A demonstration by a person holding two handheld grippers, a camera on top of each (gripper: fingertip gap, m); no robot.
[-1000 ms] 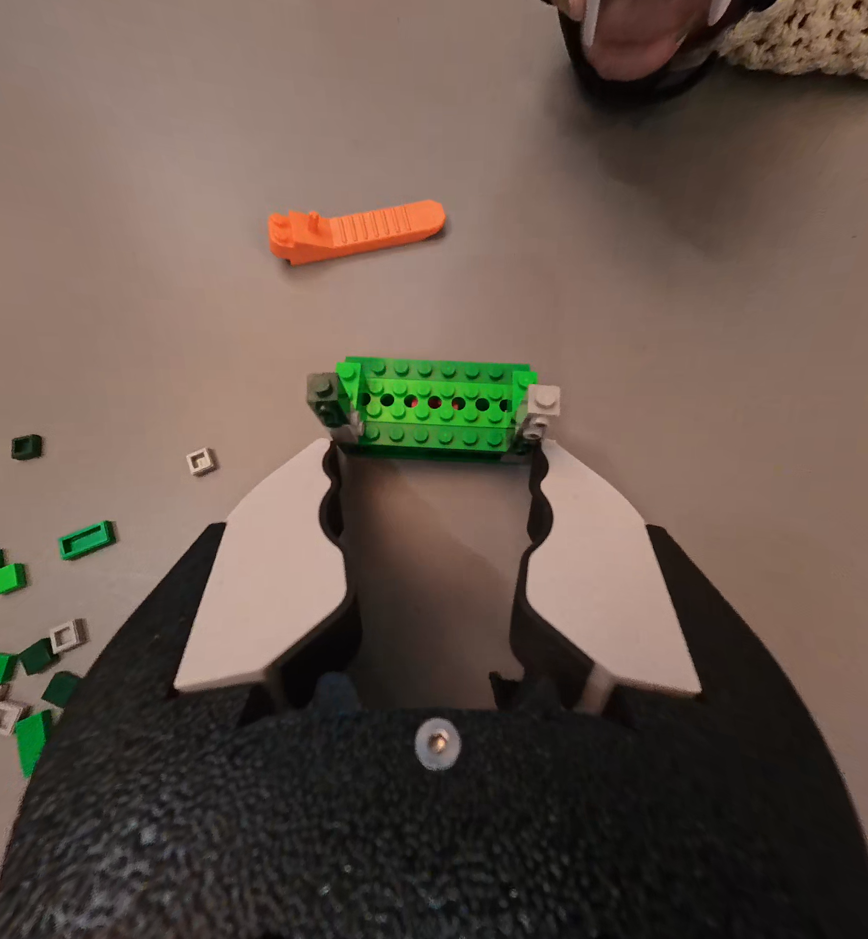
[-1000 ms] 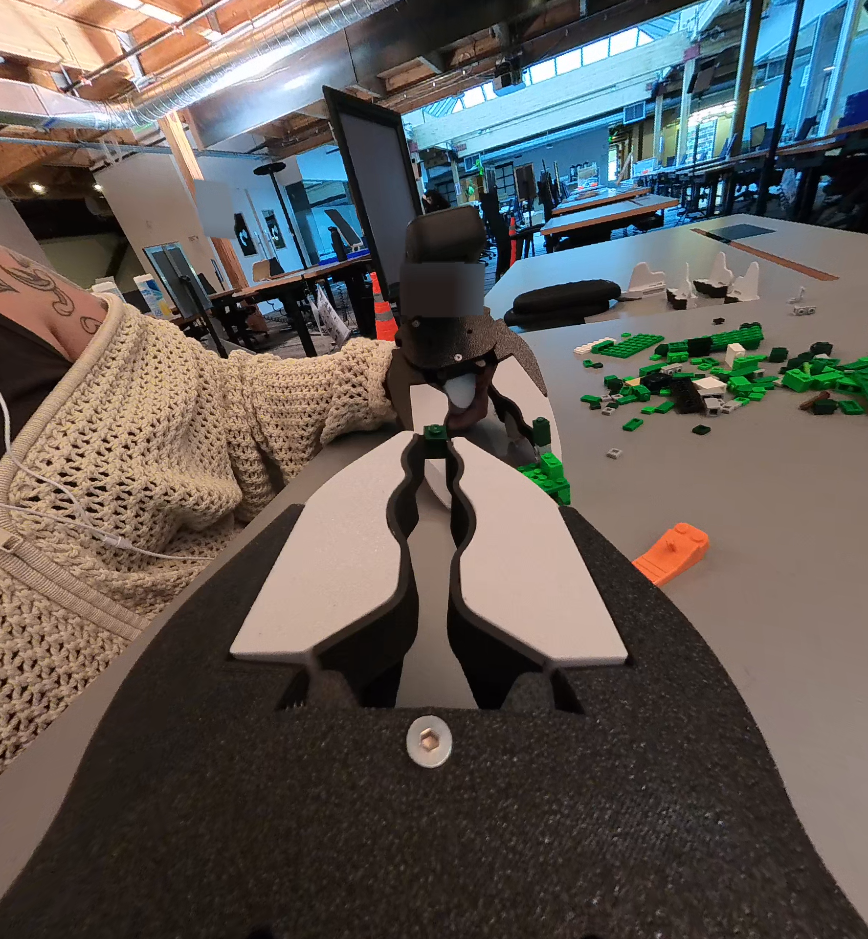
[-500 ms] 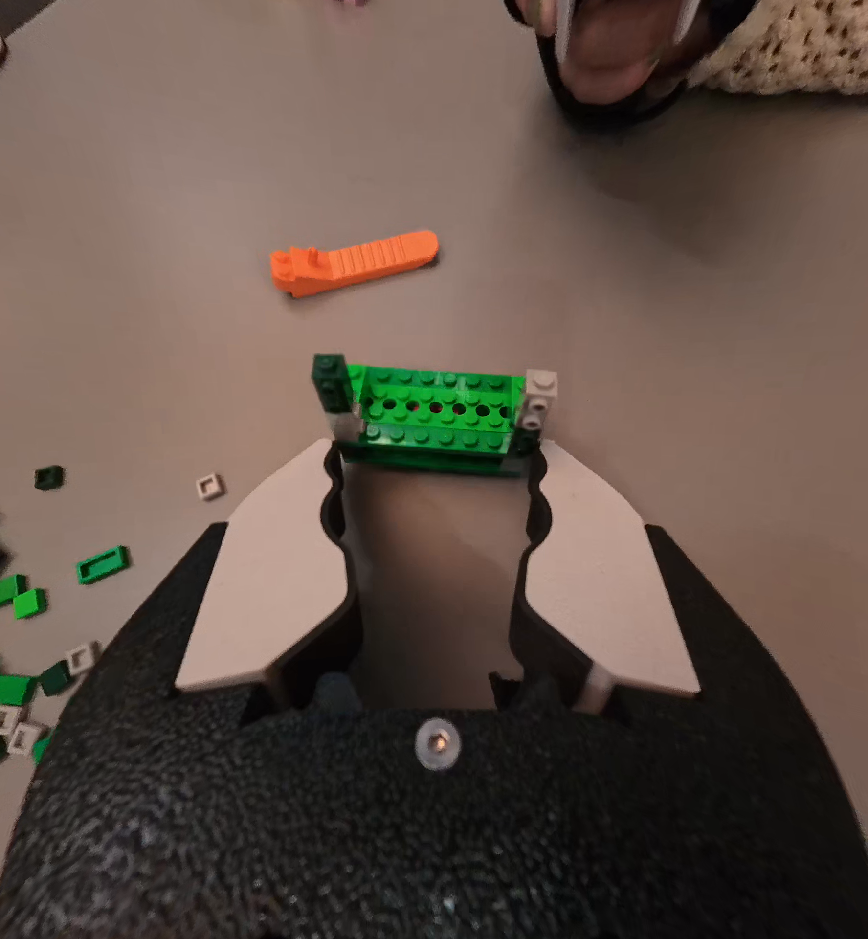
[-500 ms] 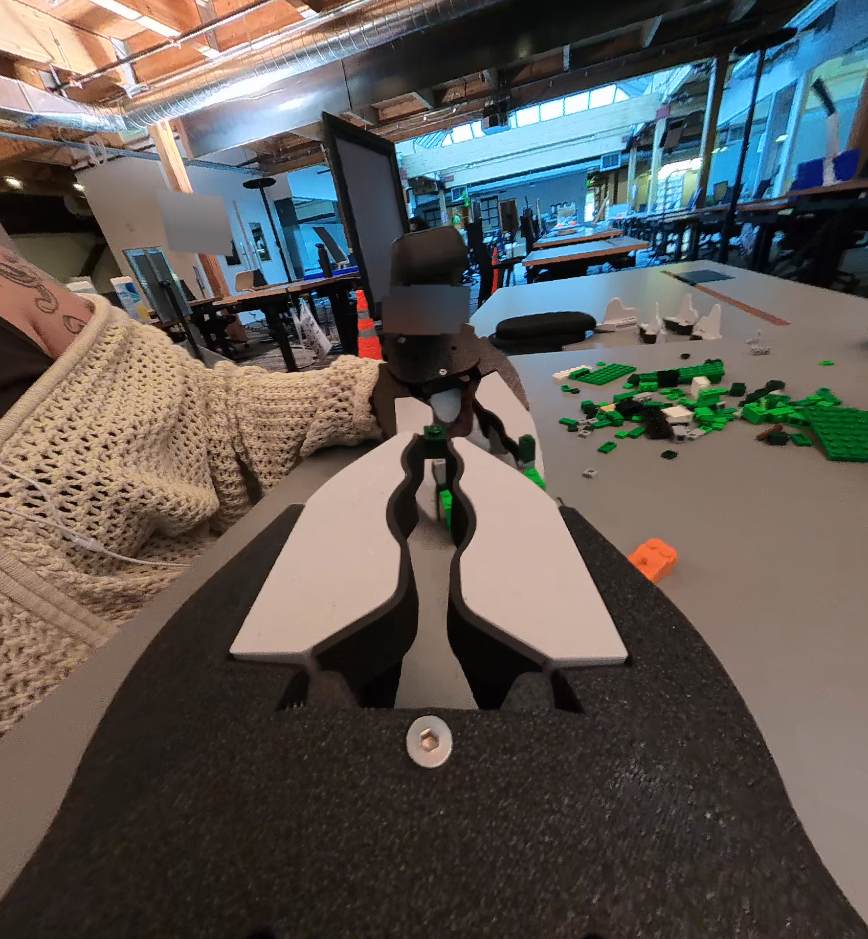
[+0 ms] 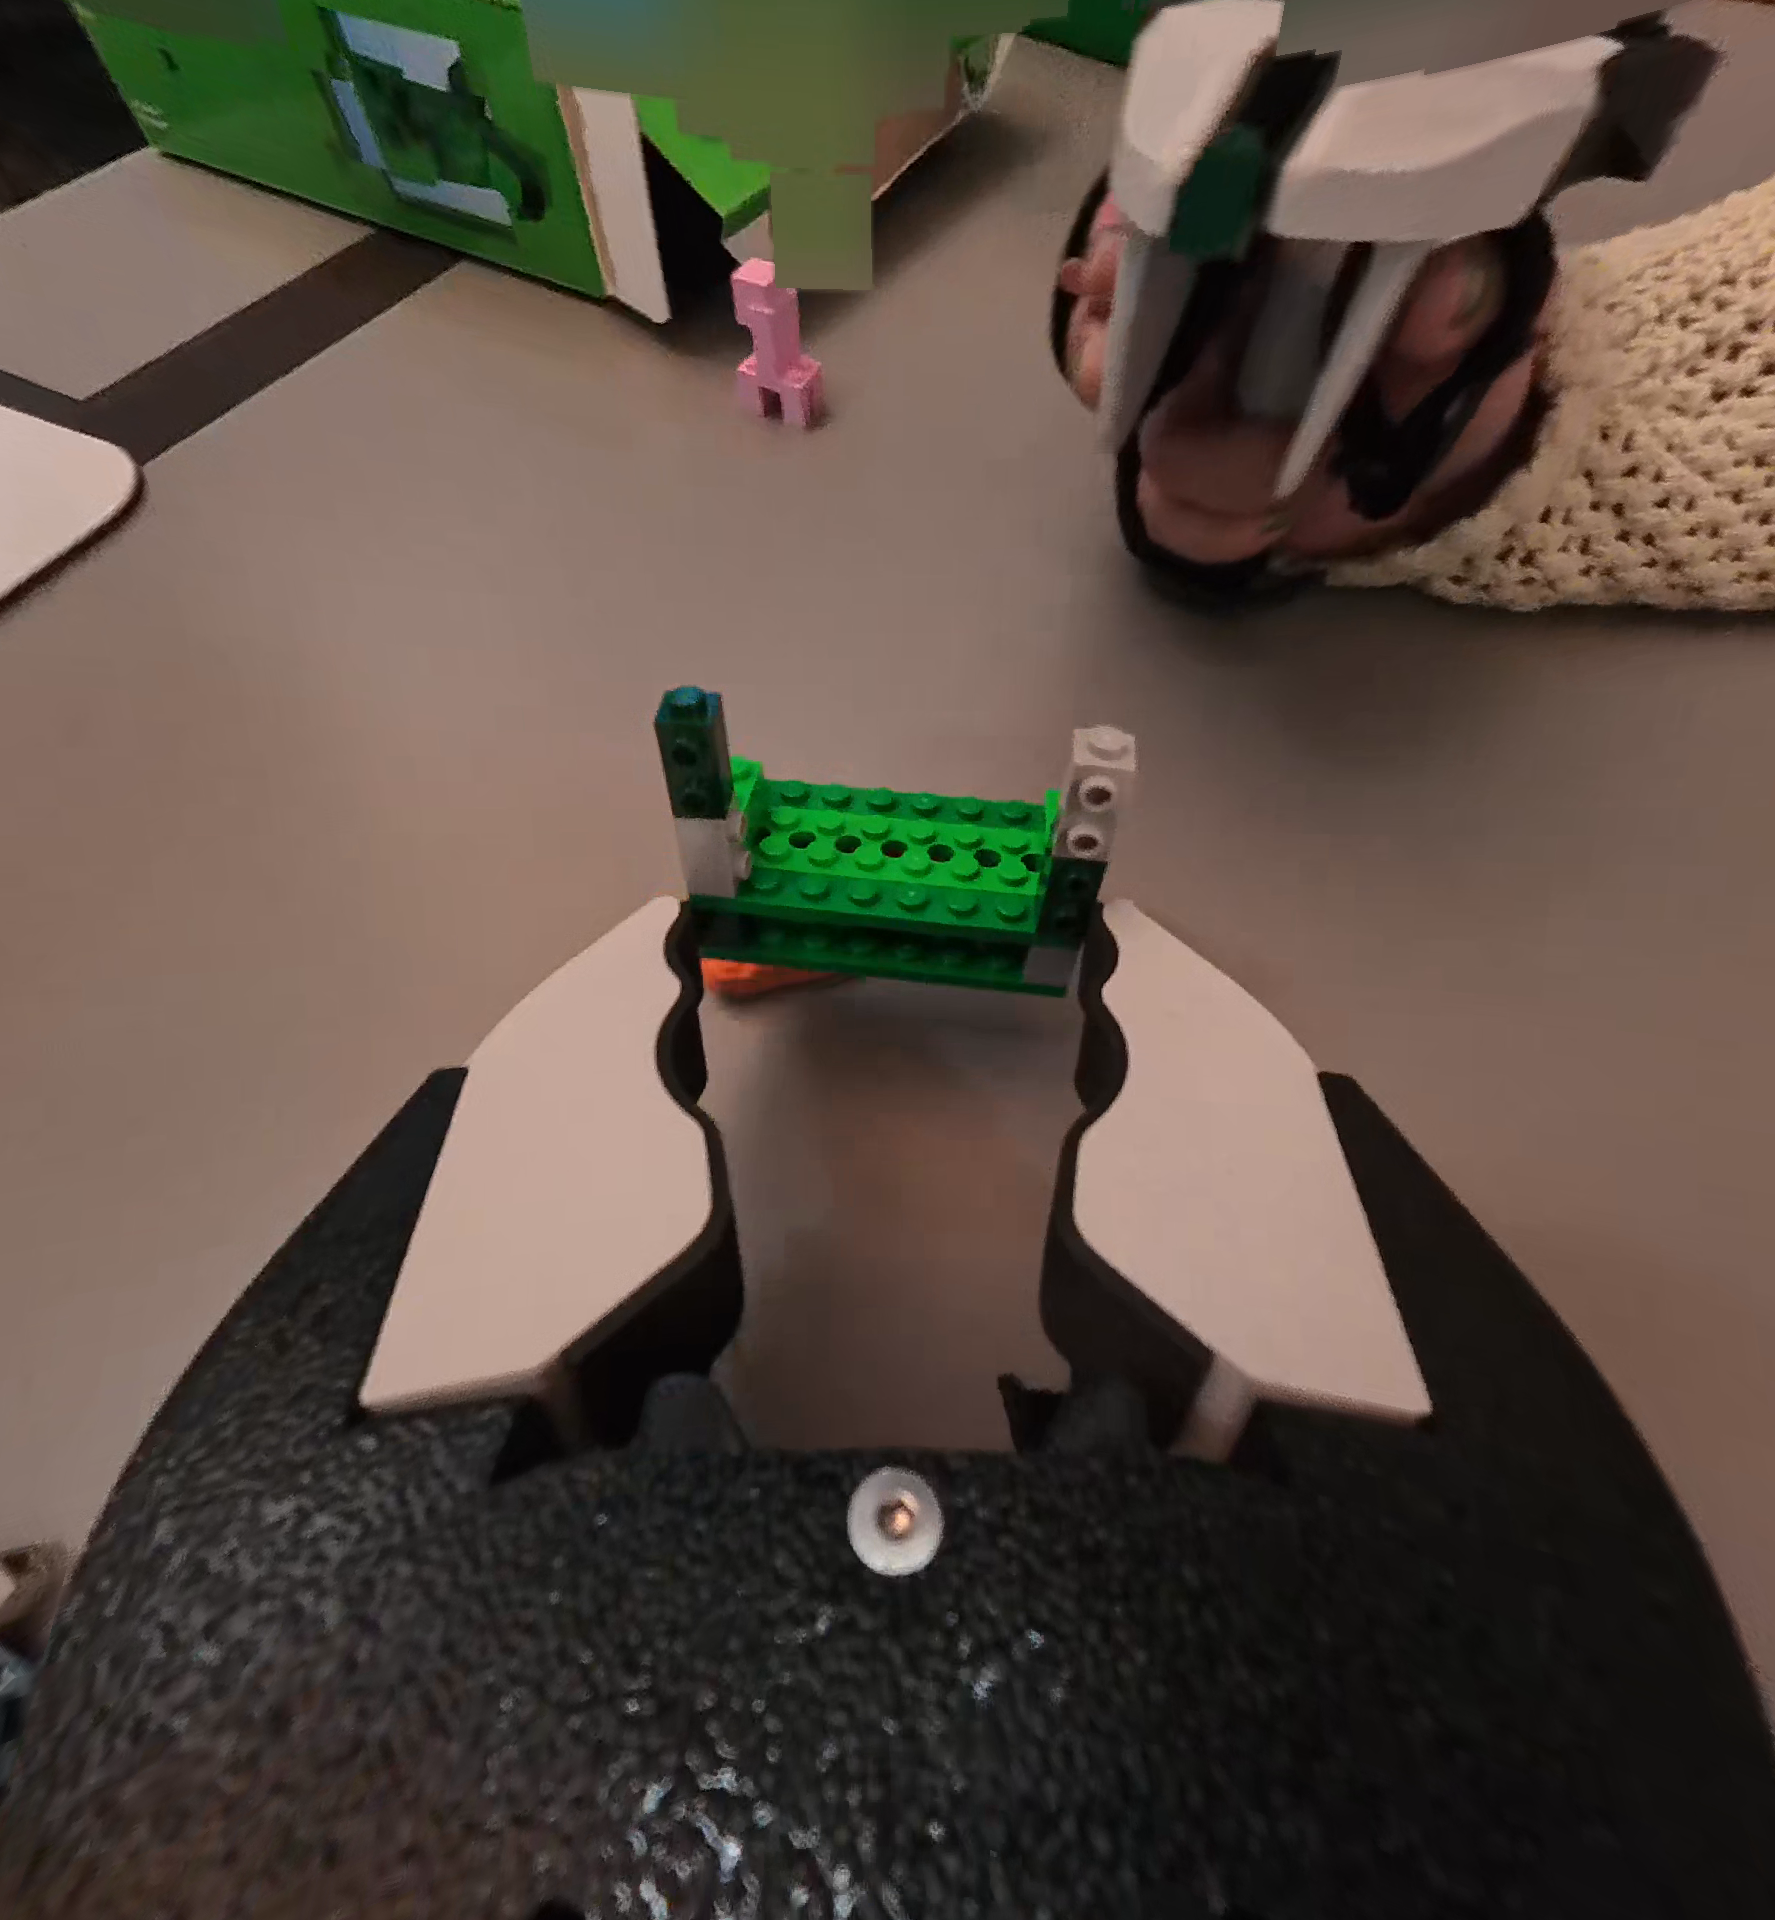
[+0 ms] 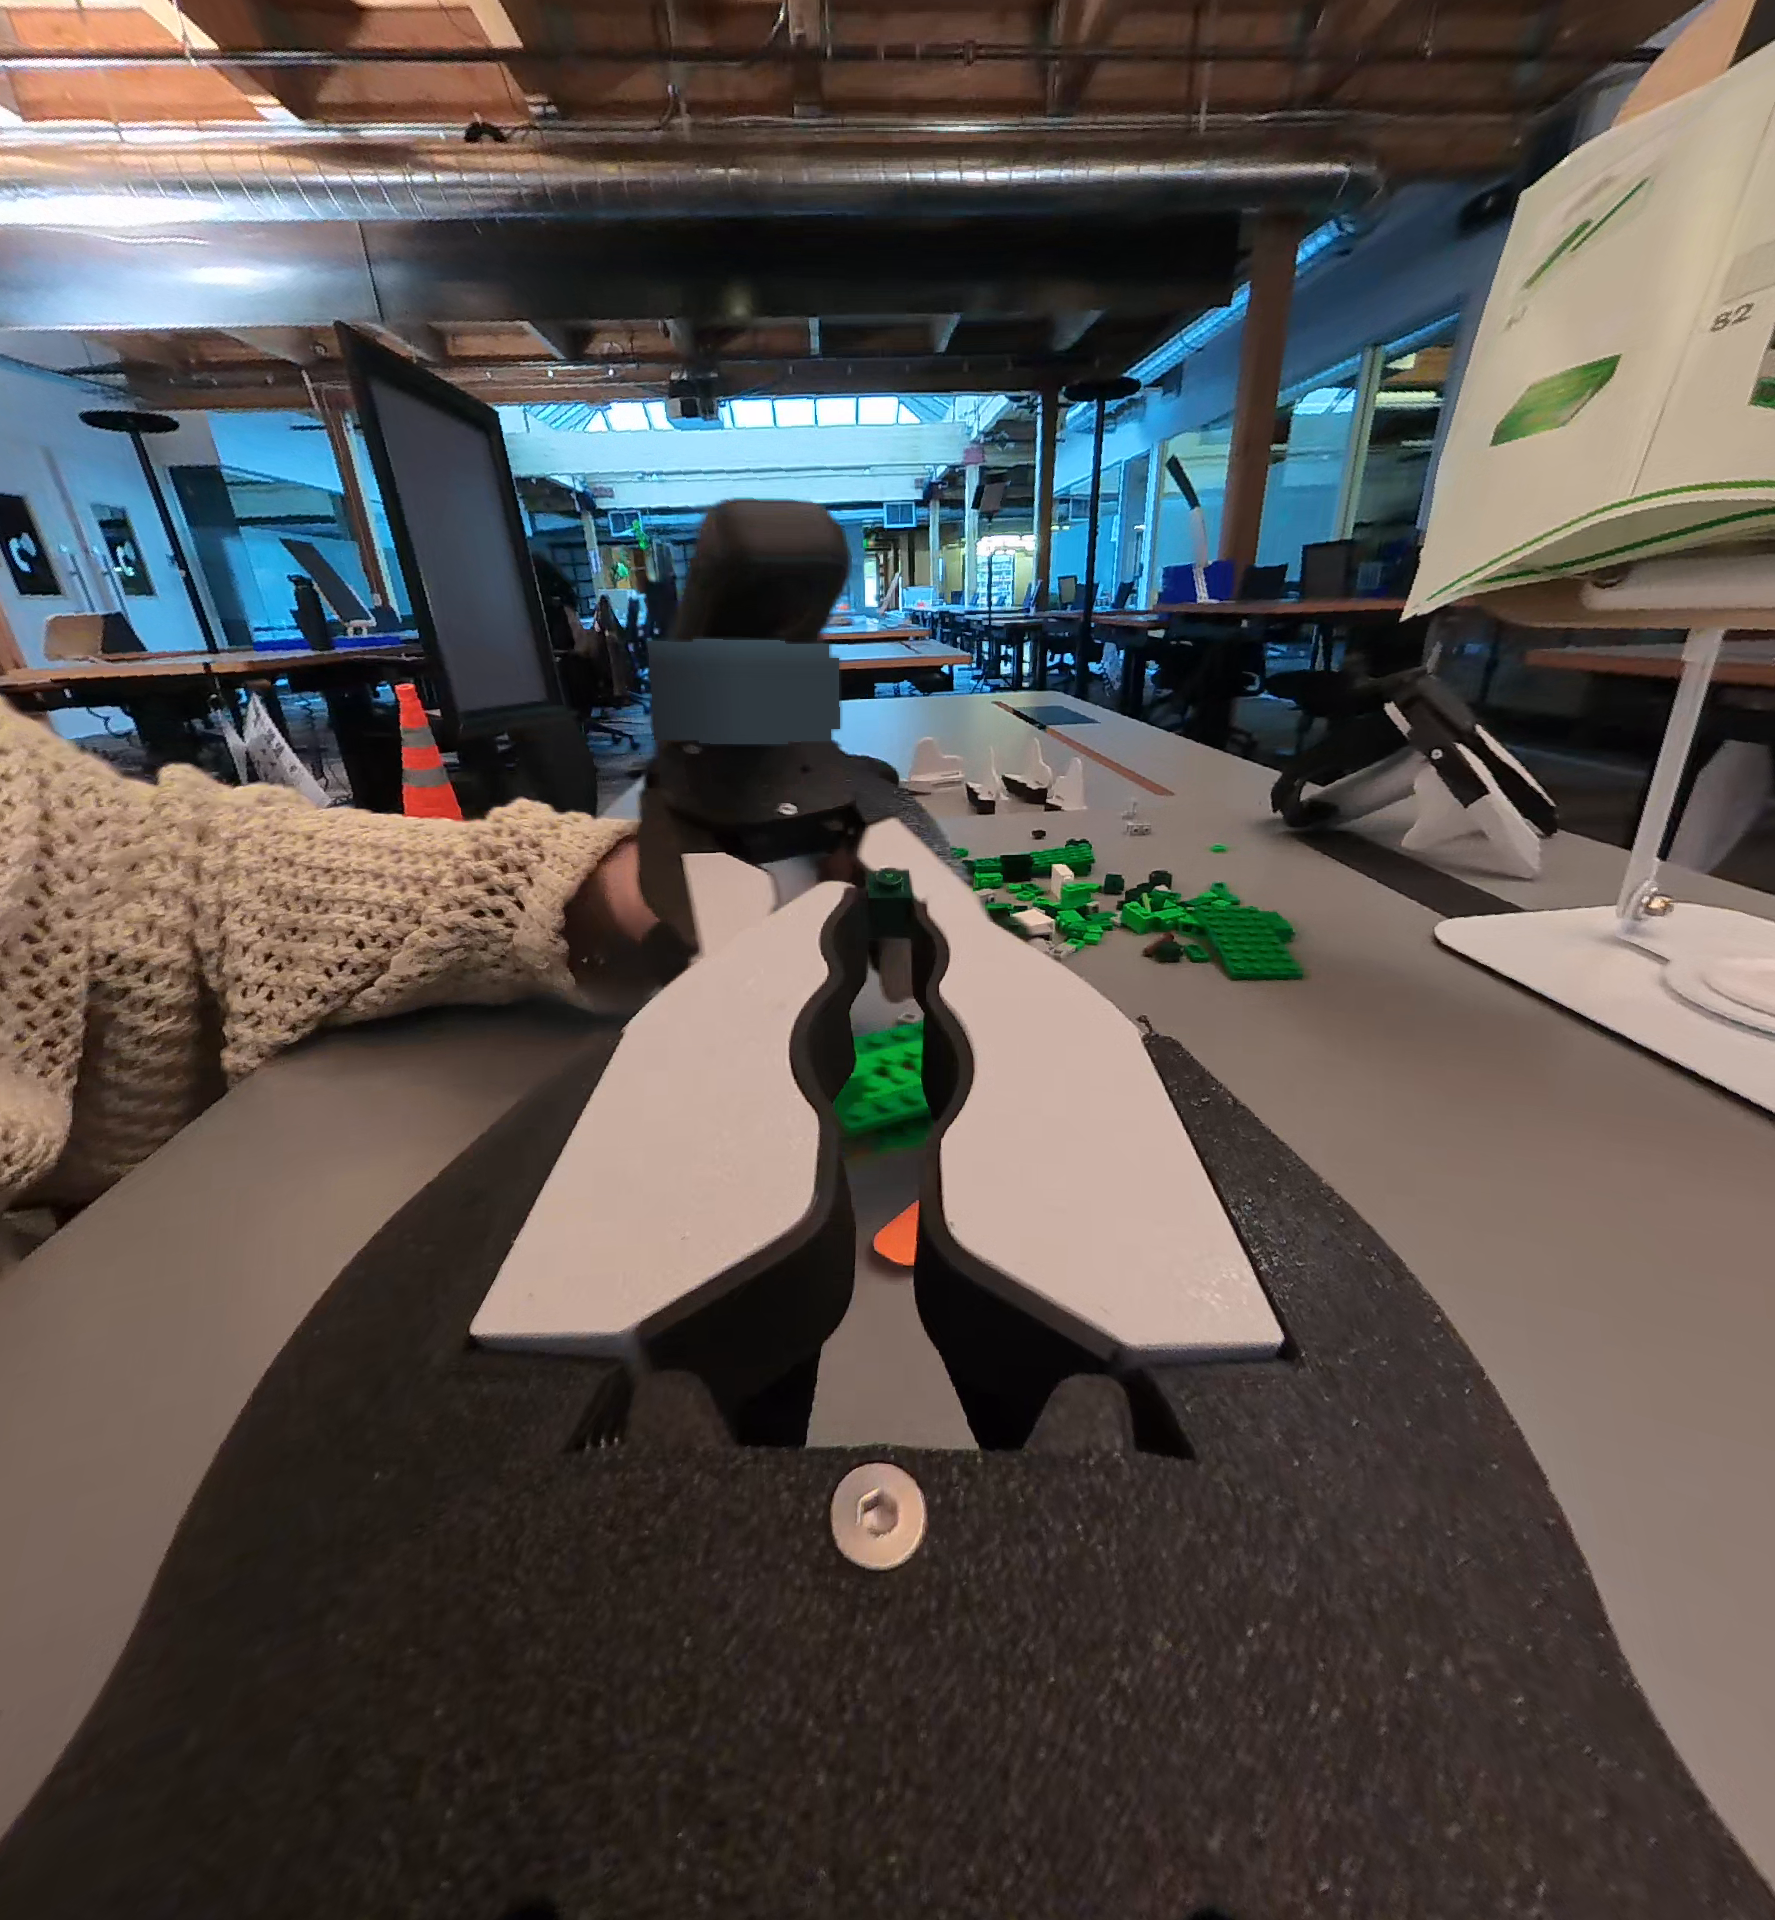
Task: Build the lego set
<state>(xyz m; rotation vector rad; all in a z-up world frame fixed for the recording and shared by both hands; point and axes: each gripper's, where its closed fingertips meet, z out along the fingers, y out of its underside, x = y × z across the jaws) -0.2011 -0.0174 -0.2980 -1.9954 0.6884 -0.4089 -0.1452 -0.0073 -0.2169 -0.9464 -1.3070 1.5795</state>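
Left gripper [image 5: 888, 940] clamps green lego assembly [image 5: 888, 883] by its ends, lifted off counter [image 5: 343, 727]. Beyond, right gripper [image 6: 888, 920] pinches dark green brick [image 6: 888, 904]. Risk: misaligned press pops a corner post [image 5: 1099, 795] or twists the assembly free.

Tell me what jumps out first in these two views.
The bright green build held between the left gripper's tips, lifted above the grey table. Beyond it, upper right, the right gripper pinches a dark green brick. A green box stands at far left.
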